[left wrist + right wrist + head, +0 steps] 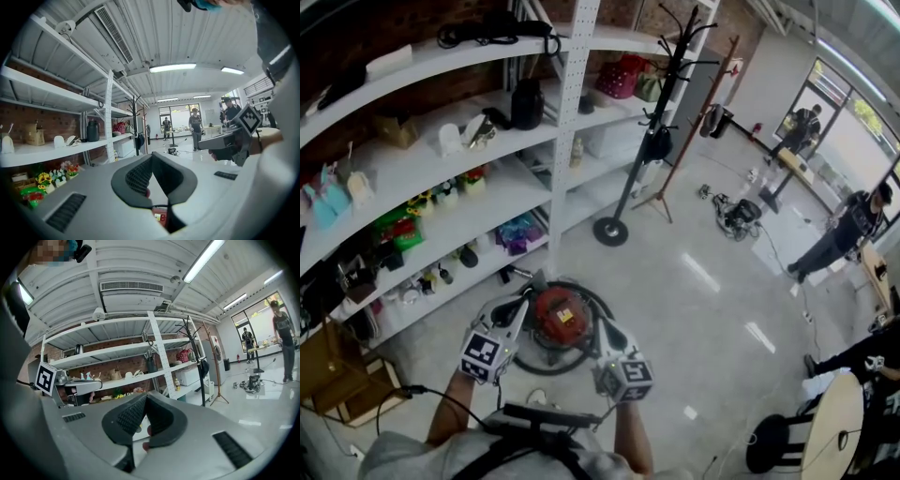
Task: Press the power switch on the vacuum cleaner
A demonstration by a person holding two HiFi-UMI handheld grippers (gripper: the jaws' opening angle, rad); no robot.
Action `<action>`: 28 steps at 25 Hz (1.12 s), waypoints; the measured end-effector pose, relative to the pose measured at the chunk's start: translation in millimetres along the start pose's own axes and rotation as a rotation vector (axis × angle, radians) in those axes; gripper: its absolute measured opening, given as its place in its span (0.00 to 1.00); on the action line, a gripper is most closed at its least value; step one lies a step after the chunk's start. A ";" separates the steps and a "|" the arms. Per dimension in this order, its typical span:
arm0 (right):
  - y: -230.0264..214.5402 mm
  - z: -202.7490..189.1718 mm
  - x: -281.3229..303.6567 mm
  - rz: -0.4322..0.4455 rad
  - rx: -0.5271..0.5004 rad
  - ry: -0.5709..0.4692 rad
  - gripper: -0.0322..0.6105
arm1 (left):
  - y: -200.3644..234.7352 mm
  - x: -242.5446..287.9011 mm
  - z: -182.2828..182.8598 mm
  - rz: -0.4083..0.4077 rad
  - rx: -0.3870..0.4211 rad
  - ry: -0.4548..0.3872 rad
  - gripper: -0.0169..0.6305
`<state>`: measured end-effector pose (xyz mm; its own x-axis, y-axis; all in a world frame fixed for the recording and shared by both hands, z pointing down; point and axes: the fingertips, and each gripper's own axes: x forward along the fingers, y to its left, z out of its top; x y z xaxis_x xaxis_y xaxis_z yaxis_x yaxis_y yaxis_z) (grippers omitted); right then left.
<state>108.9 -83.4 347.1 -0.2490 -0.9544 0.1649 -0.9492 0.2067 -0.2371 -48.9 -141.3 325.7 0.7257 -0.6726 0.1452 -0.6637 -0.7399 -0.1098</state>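
The vacuum cleaner is a round red canister on the floor, ringed by its black hose; a label sits on its top. In the head view my left gripper hangs over its left edge and my right gripper over its right edge. Both are shut with nothing held. In the left gripper view the shut left gripper fills the foreground, a sliver of the red vacuum cleaner shows below it, and the right gripper is at right. The right gripper view shows its own shut right gripper and the left gripper. The switch is not discernible.
White shelving packed with small items runs along the left. A black coat stand rises just beyond the vacuum. A cardboard box sits at lower left, a round table and stool at lower right. People stand far right.
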 end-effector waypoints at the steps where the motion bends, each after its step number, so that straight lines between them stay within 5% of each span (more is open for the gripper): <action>1: 1.3 -2.4 0.1 -0.001 -0.001 0.005 0.07 | 0.1 -0.8 -1.7 -0.003 0.000 0.004 0.04; 28: 5.1 -11.6 2.9 0.002 -0.012 0.032 0.07 | -2.2 1.5 -10.4 -0.017 -0.017 0.014 0.04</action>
<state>101.1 -82.6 357.5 -0.2565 -0.9467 0.1948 -0.9509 0.2111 -0.2263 -48.3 -140.5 336.4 0.7342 -0.6597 0.1605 -0.6546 -0.7505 -0.0905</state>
